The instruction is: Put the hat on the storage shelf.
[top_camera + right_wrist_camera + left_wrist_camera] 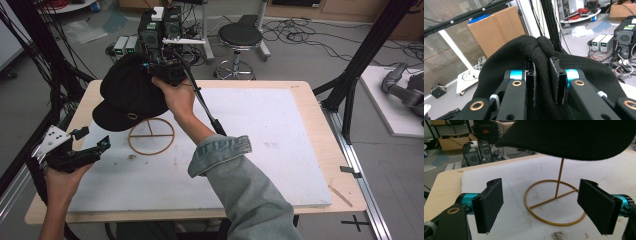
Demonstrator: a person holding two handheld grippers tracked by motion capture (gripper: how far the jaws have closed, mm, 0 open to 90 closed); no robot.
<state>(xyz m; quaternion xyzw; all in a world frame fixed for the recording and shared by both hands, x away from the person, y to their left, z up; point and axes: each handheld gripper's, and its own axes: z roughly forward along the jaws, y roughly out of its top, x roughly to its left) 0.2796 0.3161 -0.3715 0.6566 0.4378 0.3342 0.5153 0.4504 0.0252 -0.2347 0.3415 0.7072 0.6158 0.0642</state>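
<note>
Black knitted fabric cap (131, 92) is pinched by its crown fold in the right tongs (543, 82) and held over the gold wire hat stand with ring base (555, 203) on the white-padded desk (260, 145). Left tongs (545, 206) are spread, idle beside the ring. Step judged: hanging or lifting; next, the crown must be centred over the stem.

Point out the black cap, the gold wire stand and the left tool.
black cap (127, 92), high view, on its crown.
gold wire stand (560, 171), left gripper view, on its upright rod.
left tool (540, 203), left gripper view, midway between its open jaws.
</note>
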